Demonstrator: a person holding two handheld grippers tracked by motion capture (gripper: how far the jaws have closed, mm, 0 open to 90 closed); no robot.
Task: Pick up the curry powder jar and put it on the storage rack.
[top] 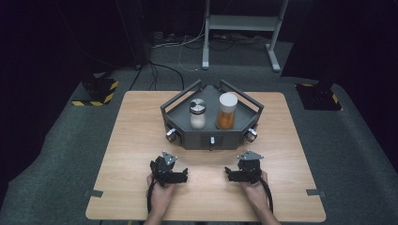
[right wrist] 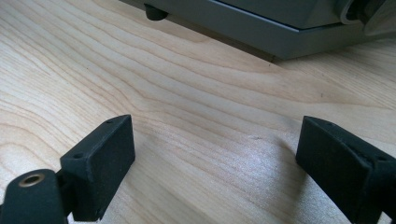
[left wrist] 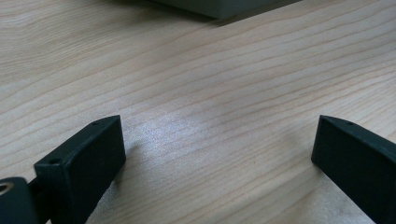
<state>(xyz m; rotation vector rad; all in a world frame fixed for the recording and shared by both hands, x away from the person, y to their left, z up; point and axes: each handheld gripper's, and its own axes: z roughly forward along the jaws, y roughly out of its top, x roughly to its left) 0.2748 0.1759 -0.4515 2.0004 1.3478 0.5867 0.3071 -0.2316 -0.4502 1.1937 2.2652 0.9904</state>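
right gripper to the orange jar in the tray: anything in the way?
Yes: the grey tray's front wall stands between the right gripper and the orange jar, which sits inside the tray beside the white shaker. The bare table between gripper and tray holds nothing. The tray's open top looks free.

Bare table between grippers and grey tray; tray walls fence two jars.

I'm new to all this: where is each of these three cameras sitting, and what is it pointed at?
High view: above the person's side, looking forward and down on the wooden table, grey tray, both hands and grippers.
Left gripper view: rides the left gripper, looking low across the table between its open jaws.
Right gripper view: rides the right gripper, the same, toward the tray's base.
Shared: table and tray.
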